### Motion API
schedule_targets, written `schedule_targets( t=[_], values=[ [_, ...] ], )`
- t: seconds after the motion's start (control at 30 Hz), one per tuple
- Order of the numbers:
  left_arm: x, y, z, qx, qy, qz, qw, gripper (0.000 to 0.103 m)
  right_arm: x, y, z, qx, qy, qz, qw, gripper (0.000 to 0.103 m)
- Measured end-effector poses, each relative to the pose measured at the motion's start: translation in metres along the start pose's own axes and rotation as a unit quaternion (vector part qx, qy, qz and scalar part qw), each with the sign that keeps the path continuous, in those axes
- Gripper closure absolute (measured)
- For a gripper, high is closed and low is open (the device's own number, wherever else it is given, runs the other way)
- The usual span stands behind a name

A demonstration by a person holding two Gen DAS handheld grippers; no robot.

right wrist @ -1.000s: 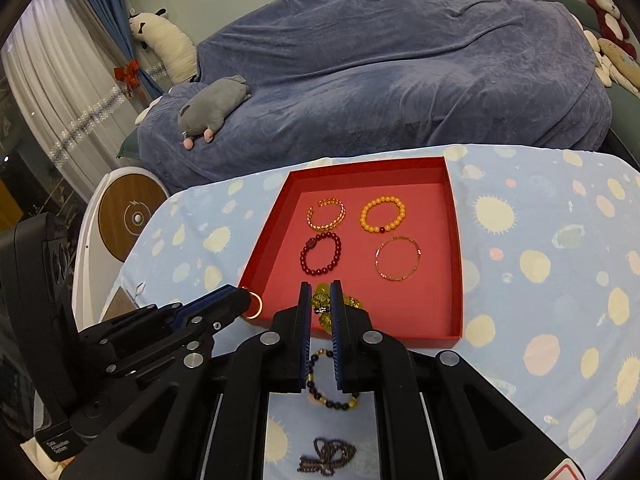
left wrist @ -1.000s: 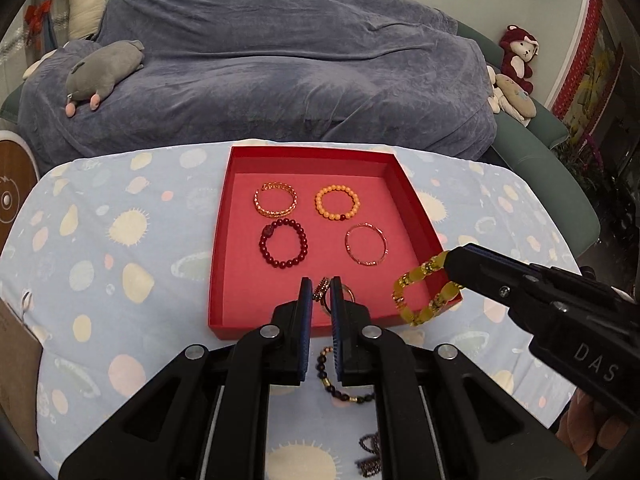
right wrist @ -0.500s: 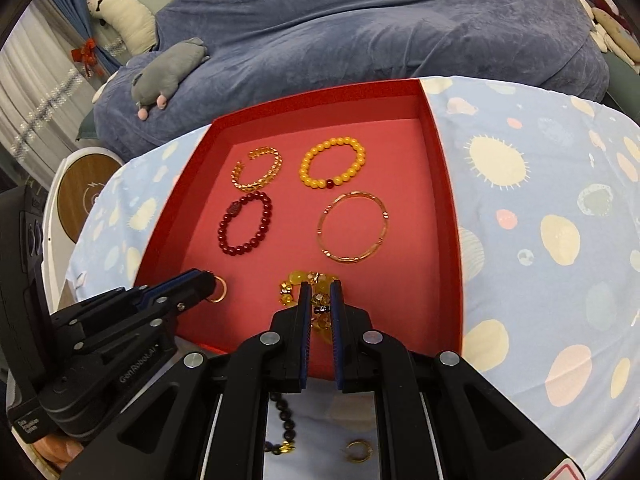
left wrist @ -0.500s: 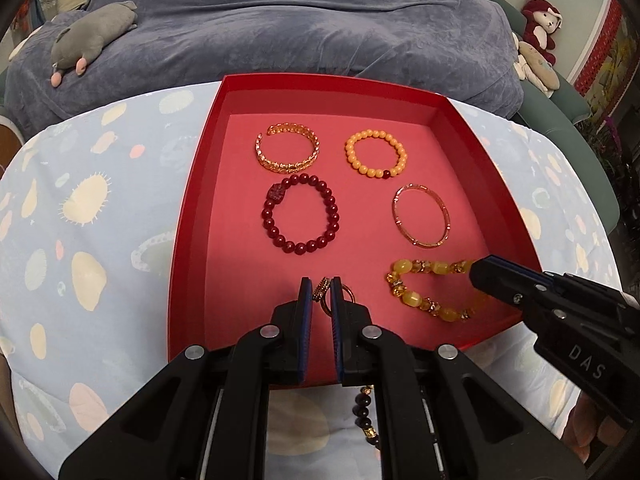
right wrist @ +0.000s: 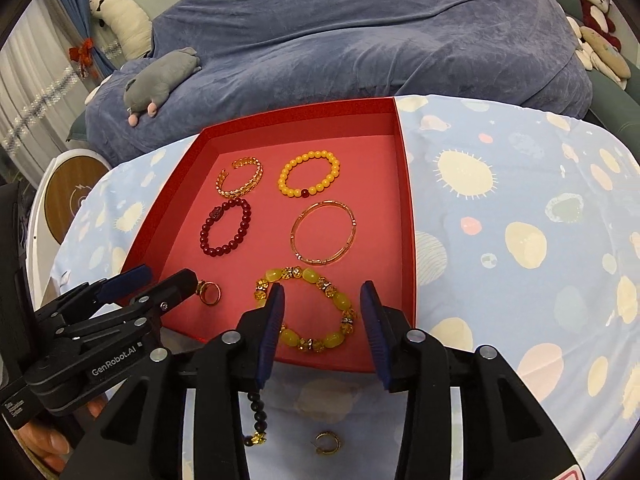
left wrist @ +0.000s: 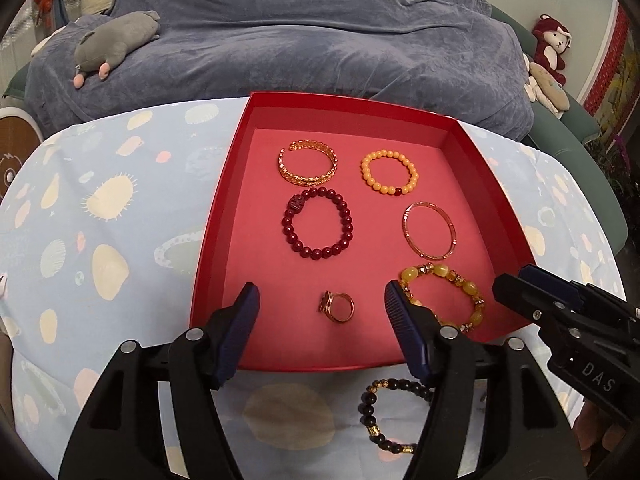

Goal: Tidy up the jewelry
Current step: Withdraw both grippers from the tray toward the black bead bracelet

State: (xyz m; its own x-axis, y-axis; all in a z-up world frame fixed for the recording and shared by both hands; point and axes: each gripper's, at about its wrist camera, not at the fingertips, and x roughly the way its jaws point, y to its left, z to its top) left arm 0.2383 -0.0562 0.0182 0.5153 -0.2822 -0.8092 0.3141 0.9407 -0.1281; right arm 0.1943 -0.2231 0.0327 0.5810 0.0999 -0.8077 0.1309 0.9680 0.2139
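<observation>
A red tray point(left wrist: 216, 216) point(right wrist: 408, 216) holds a gold cuff point(left wrist: 307, 162), an orange bead bracelet point(left wrist: 390, 172), a dark red bead bracelet point(left wrist: 318, 229), a thin rose-gold bangle point(left wrist: 430, 230), a yellow bead bracelet point(right wrist: 306, 308) and a gold ring point(left wrist: 338, 307). My left gripper point(left wrist: 322, 316) is open, with the ring lying between its fingers. My right gripper point(right wrist: 322, 312) is open over the yellow bracelet point(left wrist: 444, 300). A black bead bracelet point(left wrist: 394, 412) lies on the cloth in front of the tray.
The tray sits on a light blue patterned cloth point(left wrist: 108, 216). A small gold hoop point(right wrist: 328, 442) lies on the cloth near the tray's front. A blue-covered sofa point(left wrist: 300, 36) with a grey plush toy point(left wrist: 116, 46) stands behind the table.
Both grippers have opened. The ring left the left gripper and lies in the tray. The yellow bracelet left the right gripper and lies in the tray.
</observation>
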Motion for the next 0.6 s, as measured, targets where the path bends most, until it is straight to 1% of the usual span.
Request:
schedule_targets(
  t=[0.1,0.2,0.27,0.43,0.6],
  values=[
    [-0.008,-0.001,-0.008,0.004,-0.002,0.003,1.0000,0.041,-0.007,0.003,-0.007,0.000,0.000,0.004,1.000,0.059],
    [-0.021,-0.005,-0.015,0.017,-0.013,0.011,0.9997,0.041,-0.014,0.004,-0.014,-0.001,0.001,0.004,1.000,0.059],
    [-0.030,-0.008,-0.019,0.022,-0.018,0.010,0.9996,0.041,-0.019,0.005,-0.020,0.000,0.003,0.005,1.000,0.059],
    [-0.046,-0.010,-0.029,0.015,-0.022,0.006,0.9996,0.041,-0.030,0.009,-0.034,-0.003,0.006,0.004,1.000,0.059],
    [-0.054,-0.010,-0.045,0.010,-0.015,0.008,0.9998,0.041,-0.039,0.011,-0.048,-0.004,0.010,0.002,1.000,0.059]
  ],
)
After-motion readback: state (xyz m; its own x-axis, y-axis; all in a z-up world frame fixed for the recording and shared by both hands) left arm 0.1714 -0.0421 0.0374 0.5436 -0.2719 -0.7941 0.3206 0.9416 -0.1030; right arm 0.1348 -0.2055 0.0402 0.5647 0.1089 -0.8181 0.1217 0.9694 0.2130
